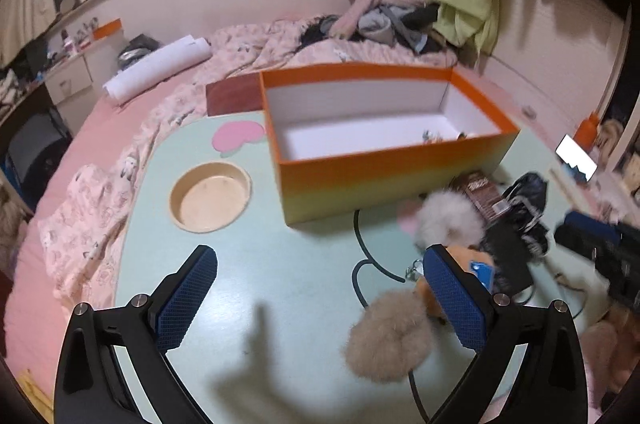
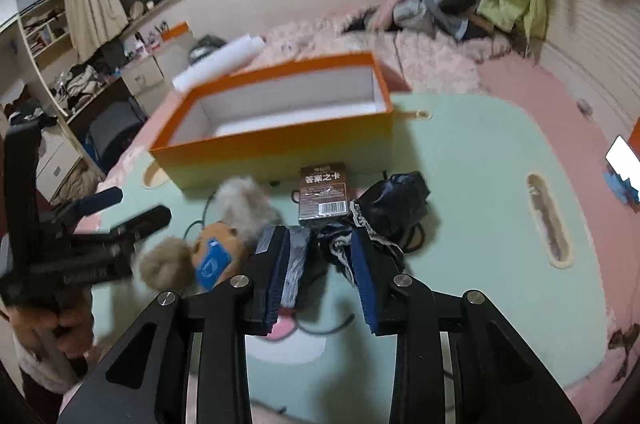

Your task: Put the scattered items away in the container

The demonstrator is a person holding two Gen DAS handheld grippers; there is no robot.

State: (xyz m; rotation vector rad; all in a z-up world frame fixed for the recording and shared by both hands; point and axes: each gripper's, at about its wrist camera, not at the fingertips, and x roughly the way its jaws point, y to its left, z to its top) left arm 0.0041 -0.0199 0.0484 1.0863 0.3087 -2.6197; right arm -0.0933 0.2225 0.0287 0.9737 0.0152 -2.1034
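An orange box (image 1: 384,179) with a white inside stands open on the pale green table (image 1: 260,284); it also shows in the right wrist view (image 2: 280,151). Scattered in front of it are a white pompom (image 1: 448,220), a tan pompom (image 1: 390,338), an orange plush toy (image 2: 218,244), a brown card pack (image 2: 323,195) and a dark bundle with lace trim (image 2: 394,209). My left gripper (image 1: 320,288) is open above the table, its right finger beside the plush. My right gripper (image 2: 320,264) is open around a dark flat item (image 2: 298,256) and the bundle's edge.
A round wooden recess (image 1: 210,195) is sunk in the table left of the box. A black cable (image 1: 360,264) loops across the table. The table sits on a bed with pink bedding (image 1: 92,151) and a clothes pile (image 1: 384,11). A lit phone (image 1: 576,157) lies at right.
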